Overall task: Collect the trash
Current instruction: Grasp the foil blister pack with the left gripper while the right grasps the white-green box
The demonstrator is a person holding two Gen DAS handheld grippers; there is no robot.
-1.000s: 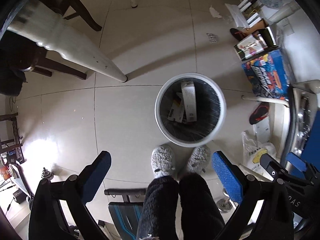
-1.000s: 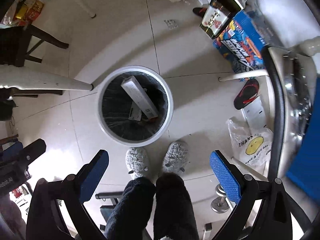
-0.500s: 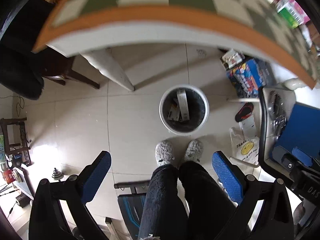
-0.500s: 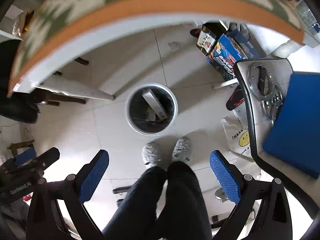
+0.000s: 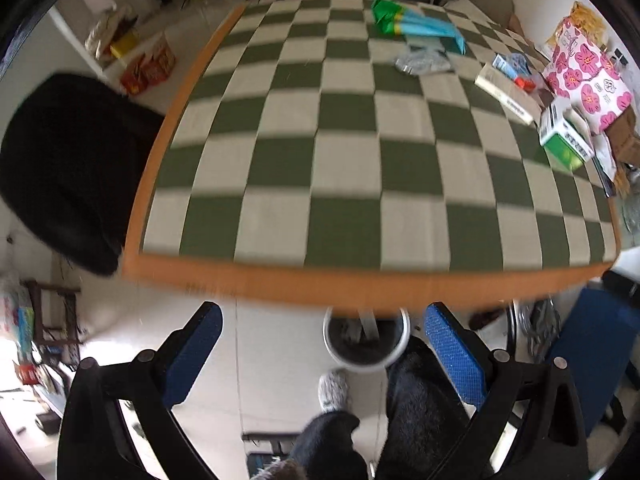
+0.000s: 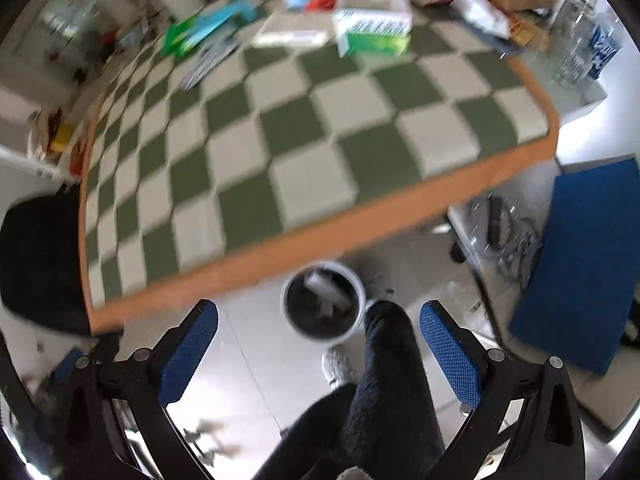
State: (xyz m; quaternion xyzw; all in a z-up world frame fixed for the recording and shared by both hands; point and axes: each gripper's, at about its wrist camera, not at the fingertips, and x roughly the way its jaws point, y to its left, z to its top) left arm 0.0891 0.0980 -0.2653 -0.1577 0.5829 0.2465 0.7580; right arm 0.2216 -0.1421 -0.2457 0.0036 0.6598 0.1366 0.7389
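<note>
My left gripper (image 5: pixel 320 356) and right gripper (image 6: pixel 318 350) are both open and empty, held above the near edge of a green-and-white checkered table (image 5: pixel 320 160). The white trash bin (image 5: pixel 366 340) stands on the floor below the table edge with boxes inside; it also shows in the right wrist view (image 6: pixel 324 300). On the far side of the table lie a green and blue packet (image 5: pixel 412 20), a crumpled clear wrapper (image 5: pixel 422 62), a flat white box (image 5: pixel 506 94) and a green and white box (image 5: pixel 566 140). The green and white box (image 6: pixel 374 32) shows blurred in the right wrist view.
A black chair (image 5: pixel 68 168) stands at the table's left. A pink flowered bag (image 5: pixel 588 76) sits at the table's far right. A blue chair seat (image 6: pixel 580 260) is to the right. The person's dark-trousered legs (image 5: pixel 416 408) and grey slipper (image 5: pixel 334 390) are beside the bin.
Both grippers have risen from over the bin to above table height and tilted up, so the tabletop and its litter now fill the views. Both stay open.
</note>
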